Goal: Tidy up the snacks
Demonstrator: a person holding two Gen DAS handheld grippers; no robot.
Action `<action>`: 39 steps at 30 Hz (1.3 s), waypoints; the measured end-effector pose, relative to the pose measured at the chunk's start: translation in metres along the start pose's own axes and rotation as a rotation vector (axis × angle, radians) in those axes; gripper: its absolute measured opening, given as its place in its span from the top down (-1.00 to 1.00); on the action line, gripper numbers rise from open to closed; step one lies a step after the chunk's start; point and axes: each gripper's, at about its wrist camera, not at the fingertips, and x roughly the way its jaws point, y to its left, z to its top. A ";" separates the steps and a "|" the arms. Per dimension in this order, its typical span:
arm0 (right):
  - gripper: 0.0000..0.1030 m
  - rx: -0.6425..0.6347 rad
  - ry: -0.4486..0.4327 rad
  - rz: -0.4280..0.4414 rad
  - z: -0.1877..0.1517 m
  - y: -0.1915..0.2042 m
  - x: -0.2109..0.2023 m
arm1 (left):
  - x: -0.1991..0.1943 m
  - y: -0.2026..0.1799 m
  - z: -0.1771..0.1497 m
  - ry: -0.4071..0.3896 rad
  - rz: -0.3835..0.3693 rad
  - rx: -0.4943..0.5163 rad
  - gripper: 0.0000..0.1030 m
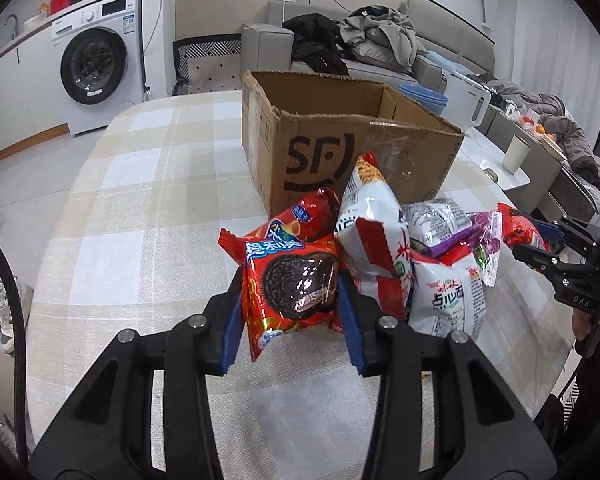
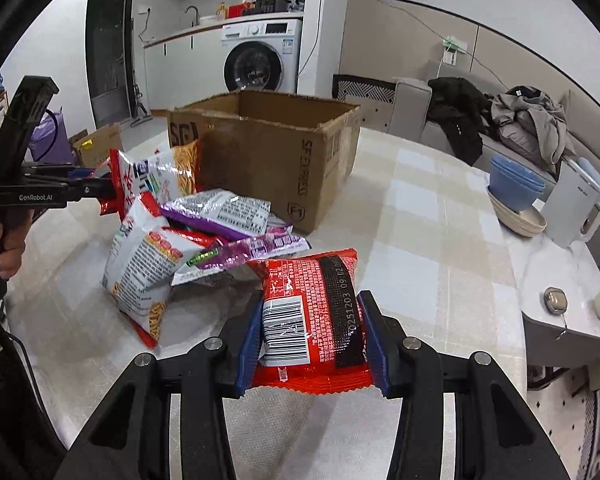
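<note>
In the left wrist view my left gripper (image 1: 290,276) is shut on a red chocolate-cookie packet (image 1: 268,320), held above the checked tablecloth. Past it lies a pile of snack bags (image 1: 380,232) against an open cardboard box (image 1: 340,148) marked SF. At the right of that view my right gripper (image 1: 540,242) pinches a red packet (image 1: 516,224). In the right wrist view my right gripper (image 2: 310,298) is shut on this red packet (image 2: 300,276), barcode side up. My left gripper (image 2: 100,191) shows at the left with a red packet edge (image 2: 109,206) in it. The pile (image 2: 172,240) and box (image 2: 268,160) lie between.
Blue bowls (image 2: 516,184) on a woven dish, a white kettle (image 2: 576,208) and a pale cup (image 1: 516,154) stand on the side table to the right. A sofa with clothes (image 1: 364,36) is behind the box. A washing machine (image 1: 96,60) stands at the far wall.
</note>
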 end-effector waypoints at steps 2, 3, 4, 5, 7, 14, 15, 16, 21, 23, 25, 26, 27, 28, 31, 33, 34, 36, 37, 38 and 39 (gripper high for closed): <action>0.11 0.003 -0.021 -0.002 0.002 0.000 -0.005 | -0.006 0.000 0.003 -0.014 0.006 -0.001 0.24; 0.11 0.005 -0.037 -0.003 0.003 0.000 -0.008 | -0.010 0.001 0.003 -0.021 0.007 -0.001 0.24; 0.11 0.009 -0.048 0.000 0.004 0.000 -0.011 | -0.013 0.002 0.003 -0.027 0.009 -0.003 0.24; 0.11 0.013 -0.056 0.002 0.004 0.000 -0.013 | -0.016 0.003 0.004 -0.032 0.010 -0.004 0.24; 0.11 0.014 -0.071 -0.002 0.006 0.000 -0.016 | -0.024 0.003 0.005 -0.044 0.013 -0.004 0.24; 0.11 0.035 -0.121 0.022 0.013 0.005 -0.024 | -0.045 0.002 0.007 -0.076 0.019 -0.012 0.24; 0.11 0.040 -0.130 0.027 0.014 0.005 -0.026 | -0.047 0.002 0.008 -0.081 0.019 -0.012 0.24; 0.11 0.045 -0.138 0.031 0.015 0.007 -0.027 | -0.049 0.003 0.009 -0.083 0.020 -0.014 0.24; 0.11 0.074 -0.171 0.053 0.021 0.010 -0.032 | -0.058 0.003 0.018 -0.106 0.017 -0.022 0.24; 0.11 0.094 -0.190 0.062 0.024 0.010 -0.034 | -0.063 0.003 0.022 -0.116 0.016 -0.026 0.24; 0.11 0.118 -0.204 0.083 0.028 0.009 -0.036 | -0.067 0.003 0.026 -0.127 0.012 -0.030 0.24; 0.11 0.125 -0.208 0.088 0.030 0.009 -0.037 | -0.069 0.003 0.027 -0.132 0.011 -0.031 0.24; 0.11 0.135 -0.215 0.092 0.032 0.009 -0.037 | -0.073 0.003 0.029 -0.139 0.008 -0.034 0.24; 0.11 0.142 -0.220 0.096 0.035 0.009 -0.037 | -0.074 0.003 0.032 -0.143 0.006 -0.034 0.24; 0.11 0.151 -0.229 0.108 0.043 0.009 -0.038 | -0.081 0.002 0.038 -0.158 -0.001 -0.032 0.24; 0.11 0.152 -0.236 0.112 0.050 0.010 -0.039 | -0.084 0.001 0.044 -0.166 -0.003 -0.032 0.24; 0.11 0.156 -0.240 0.117 0.054 0.010 -0.039 | -0.086 0.001 0.046 -0.169 -0.004 -0.033 0.24; 0.11 0.166 -0.246 0.121 0.060 0.008 -0.039 | -0.089 0.000 0.051 -0.175 -0.006 -0.032 0.24; 0.11 0.175 -0.249 0.124 0.063 0.007 -0.038 | -0.091 -0.001 0.054 -0.177 -0.005 -0.031 0.24; 0.11 0.183 -0.249 0.127 0.067 0.006 -0.038 | -0.092 -0.001 0.057 -0.179 -0.004 -0.031 0.24; 0.11 0.189 -0.250 0.130 0.069 0.005 -0.037 | -0.093 0.000 0.060 -0.182 -0.005 -0.031 0.24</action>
